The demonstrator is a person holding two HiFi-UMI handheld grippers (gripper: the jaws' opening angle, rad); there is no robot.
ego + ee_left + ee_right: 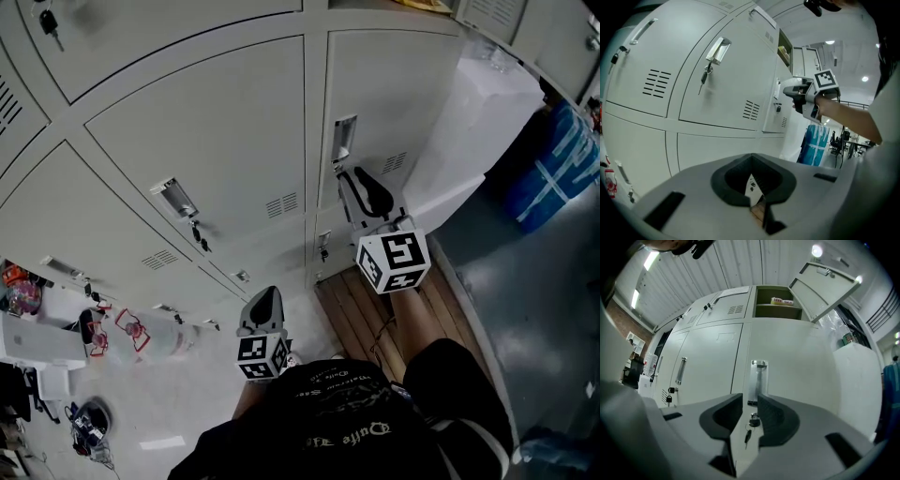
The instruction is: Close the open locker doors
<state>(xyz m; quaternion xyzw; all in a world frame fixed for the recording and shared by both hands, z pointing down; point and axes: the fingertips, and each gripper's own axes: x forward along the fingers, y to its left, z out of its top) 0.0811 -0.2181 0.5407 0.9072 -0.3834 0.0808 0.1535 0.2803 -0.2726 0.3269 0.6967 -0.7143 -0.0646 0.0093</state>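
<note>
A wall of pale grey lockers [206, 141] fills the head view. One upper door [825, 284] is swung open, and its compartment [778, 303] shows a small box on the shelf. My right gripper [361, 183] [750, 401] is open with nothing between its pads. It points at a closed door's recessed handle [758, 376], just short of it, with a key [752, 420] hanging in the lock below. My left gripper [266, 295] [752, 157] hangs lower and to the left, shut and empty, away from the doors. It sees the right gripper [799, 91] ahead.
A wooden slat platform [361, 309] lies at the locker foot. A white plastic-wrapped block [478, 103] and a blue-wrapped bundle [562, 169] stand to the right. Bottles and clutter [141, 333] sit low at the left. Another key [199, 234] hangs from a closed door.
</note>
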